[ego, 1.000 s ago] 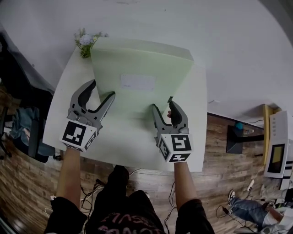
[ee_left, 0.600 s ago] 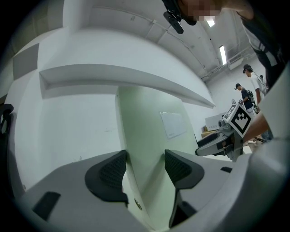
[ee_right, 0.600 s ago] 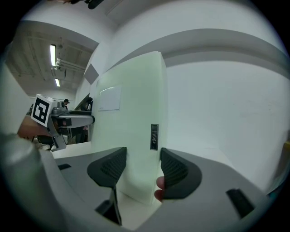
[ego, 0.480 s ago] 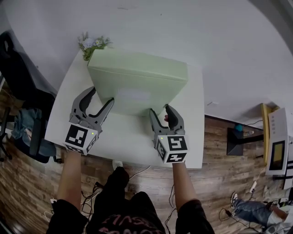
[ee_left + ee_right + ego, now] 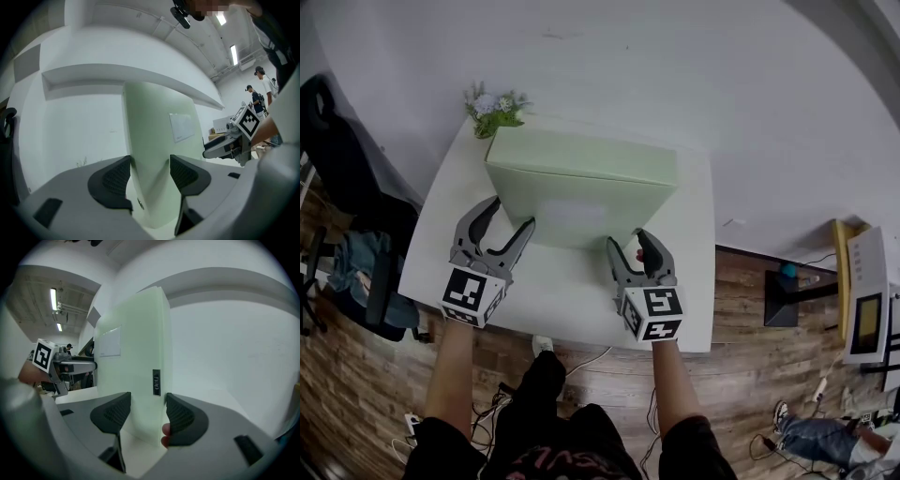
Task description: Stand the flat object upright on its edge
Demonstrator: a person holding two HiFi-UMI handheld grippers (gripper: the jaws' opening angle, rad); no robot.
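A thick pale green slab (image 5: 581, 183) stands nearly upright on its long edge on the white table (image 5: 572, 300), its white label (image 5: 564, 212) facing me. My left gripper (image 5: 511, 214) is shut on the slab's lower left corner, and the slab (image 5: 154, 154) fills the gap between its pads. At the lower right corner my right gripper (image 5: 628, 239) is shut on the slab (image 5: 136, 371), one pad on each face. A small black tag (image 5: 156, 382) sits on the slab's narrow side edge. A fingertip shows under the right jaw.
A small bunch of flowers (image 5: 494, 108) stands at the table's far left corner, just behind the slab. A dark chair (image 5: 342, 202) is left of the table. The white wall lies beyond the table, and wooden floor surrounds it.
The slab has tipped up from a slant to nearly upright, its top edge swinging toward me. Both grippers stayed on its lower corners and drew slightly nearer to me.
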